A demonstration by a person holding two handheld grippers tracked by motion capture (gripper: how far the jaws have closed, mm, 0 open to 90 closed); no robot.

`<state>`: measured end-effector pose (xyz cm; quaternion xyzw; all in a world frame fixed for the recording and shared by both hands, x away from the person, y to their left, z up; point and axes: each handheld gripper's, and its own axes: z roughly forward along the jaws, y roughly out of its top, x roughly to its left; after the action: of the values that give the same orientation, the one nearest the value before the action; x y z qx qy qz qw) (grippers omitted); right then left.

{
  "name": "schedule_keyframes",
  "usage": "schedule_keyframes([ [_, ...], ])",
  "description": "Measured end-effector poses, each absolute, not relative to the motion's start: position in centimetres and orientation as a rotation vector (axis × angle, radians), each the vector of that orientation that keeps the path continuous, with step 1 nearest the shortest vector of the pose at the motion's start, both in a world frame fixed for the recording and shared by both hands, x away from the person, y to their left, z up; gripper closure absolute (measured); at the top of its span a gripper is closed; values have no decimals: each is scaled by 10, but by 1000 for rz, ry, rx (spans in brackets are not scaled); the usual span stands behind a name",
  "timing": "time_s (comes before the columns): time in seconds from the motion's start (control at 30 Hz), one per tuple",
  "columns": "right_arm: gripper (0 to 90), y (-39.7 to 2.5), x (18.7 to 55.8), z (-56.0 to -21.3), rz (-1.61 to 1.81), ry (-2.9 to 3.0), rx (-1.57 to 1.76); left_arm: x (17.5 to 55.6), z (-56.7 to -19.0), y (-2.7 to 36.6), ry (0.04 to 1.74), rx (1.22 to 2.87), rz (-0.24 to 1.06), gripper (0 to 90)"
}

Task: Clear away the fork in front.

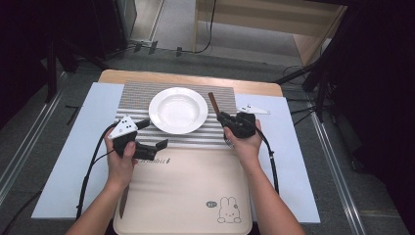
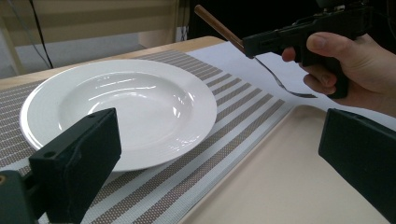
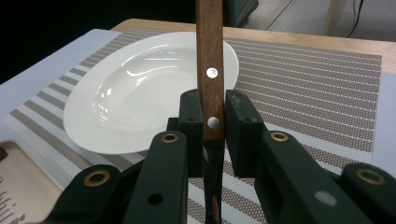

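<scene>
Wooden-handled fork is sitting pinched by the right gripper fingers, likely slipping or striking the plate while the left gripper fingers are gaping wide.

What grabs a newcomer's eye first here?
The white plate, empty, in the middle of the striped placemat. Next, the right gripper just right of the plate, shut on a wooden-handled utensil whose handle sticks up. The left gripper is open at the plate's near-left, over the beige tray.
</scene>
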<state>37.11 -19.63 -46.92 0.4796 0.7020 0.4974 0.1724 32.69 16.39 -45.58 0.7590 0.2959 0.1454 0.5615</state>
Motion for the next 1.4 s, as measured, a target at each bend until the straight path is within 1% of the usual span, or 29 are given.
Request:
schedule_keyframes([
  [0.43, 762, -187, 356, -470, 1478, 2004, 1304, 334, -452, 144, 693, 1780, 308, 0],
  [0.5, 762, -186, 354, -470, 1488, 2008, 1294, 335, -452, 140, 711, 1776, 311, 36],
  [0.67, 762, -183, 349, -470, 1505, 2009, 1266, 338, -451, 129, 714, 1782, 296, 39],
  [0.8, 762, -181, 345, -470, 1522, 2011, 1251, 342, -451, 122, 718, 1762, 241, 40],
  [0.83, 762, -181, 345, -470, 1525, 2013, 1242, 343, -451, 121, 735, 1753, 244, 58],
  [0.87, 762, -181, 344, -470, 1528, 2015, 1233, 344, -451, 120, 746, 1746, 236, 113],
  [0.9, 762, -180, 343, -470, 1531, 2013, 1233, 345, -451, 118, 755, 1736, 218, 131],
  [0.97, 762, -179, 342, -471, 1543, 2016, 1214, 347, -452, 115, 768, 1725, 192, 134],
  [1.03, 762, -178, 340, -471, 1547, 2022, 1210, 347, -452, 112, 775, 1728, 190, 154],
  [1.23, 762, -173, 336, -470, 1569, 2033, 1175, 350, -450, 103, 810, 1720, 162, 272],
  [1.4, 762, -171, 333, -470, 1586, 2032, 1151, 355, -450, 97, 835, 1696, 129, 353],
])
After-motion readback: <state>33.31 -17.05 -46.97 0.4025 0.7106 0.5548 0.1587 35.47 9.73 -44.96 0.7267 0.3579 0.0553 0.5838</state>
